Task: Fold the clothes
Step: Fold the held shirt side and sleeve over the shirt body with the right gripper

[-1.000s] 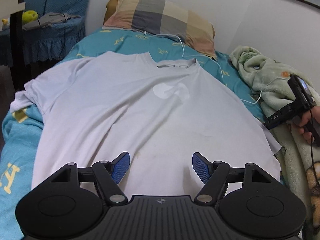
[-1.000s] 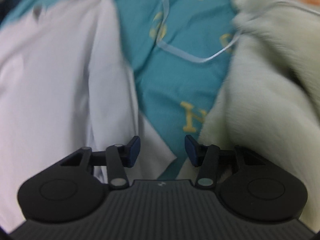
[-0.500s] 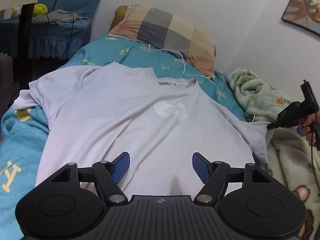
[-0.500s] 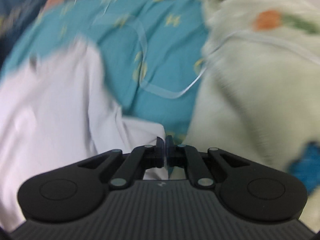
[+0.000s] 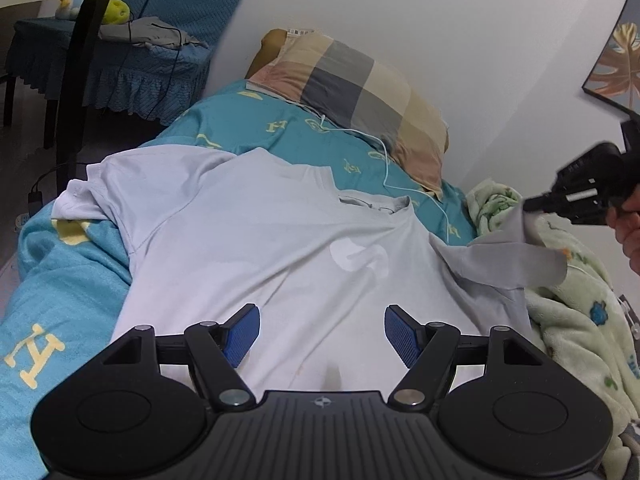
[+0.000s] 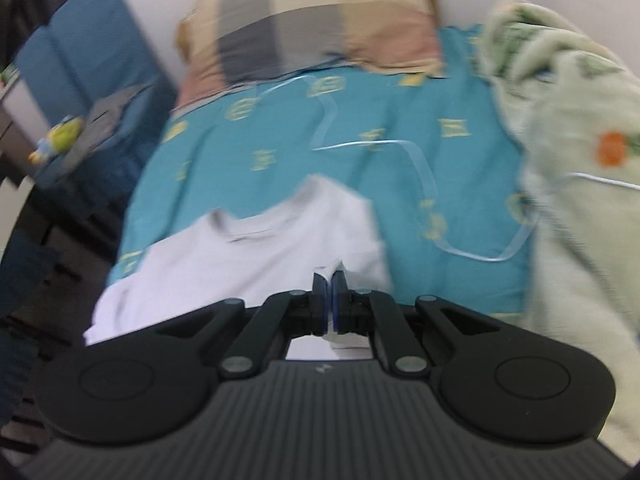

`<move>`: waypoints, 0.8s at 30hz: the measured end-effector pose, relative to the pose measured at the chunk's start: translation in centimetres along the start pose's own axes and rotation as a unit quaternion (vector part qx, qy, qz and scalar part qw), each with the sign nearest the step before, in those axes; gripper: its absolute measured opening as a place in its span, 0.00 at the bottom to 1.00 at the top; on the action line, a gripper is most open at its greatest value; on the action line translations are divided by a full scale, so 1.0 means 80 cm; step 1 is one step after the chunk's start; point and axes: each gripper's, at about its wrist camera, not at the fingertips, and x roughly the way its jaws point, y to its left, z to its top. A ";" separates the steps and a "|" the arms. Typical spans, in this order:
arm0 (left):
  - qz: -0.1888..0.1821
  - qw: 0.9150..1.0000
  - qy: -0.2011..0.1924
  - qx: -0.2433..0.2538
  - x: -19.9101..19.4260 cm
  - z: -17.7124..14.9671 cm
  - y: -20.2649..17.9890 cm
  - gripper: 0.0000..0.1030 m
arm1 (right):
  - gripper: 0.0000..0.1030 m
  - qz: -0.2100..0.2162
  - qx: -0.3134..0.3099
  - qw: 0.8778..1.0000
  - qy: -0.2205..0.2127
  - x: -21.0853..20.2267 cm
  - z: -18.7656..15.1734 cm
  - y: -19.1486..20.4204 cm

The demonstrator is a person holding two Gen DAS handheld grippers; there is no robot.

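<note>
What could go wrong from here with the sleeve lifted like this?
The right gripper pinches only the sleeve's edge, so the cloth may slip out. The left gripper hovers open above the T-shirt, so pulling could drag the whole shirt. The white cable lies near the collar and might snag.

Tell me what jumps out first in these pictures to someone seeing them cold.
A pale grey T-shirt spread front-up across the teal bedsheet fills the middle. At the right edge, the right gripper is shut on its sleeve and holds it lifted off the bed, while the left gripper hangs open over the shirt's lower part. A checked pillow lies at the head.
</note>
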 end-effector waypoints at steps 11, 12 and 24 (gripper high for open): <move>-0.016 1.000 0.019 -0.006 0.022 -0.006 0.013 0.69 | 0.05 -0.023 0.041 0.999 0.003 0.048 -0.026 0.005; -0.017 1.000 0.020 -0.005 0.024 -0.007 0.012 0.69 | 0.05 -0.029 0.048 0.998 -0.002 0.042 -0.027 -0.008; -0.082 0.995 0.043 -0.019 0.037 -0.018 -0.006 0.69 | 0.05 0.024 0.197 0.980 -0.014 0.029 -0.130 -0.188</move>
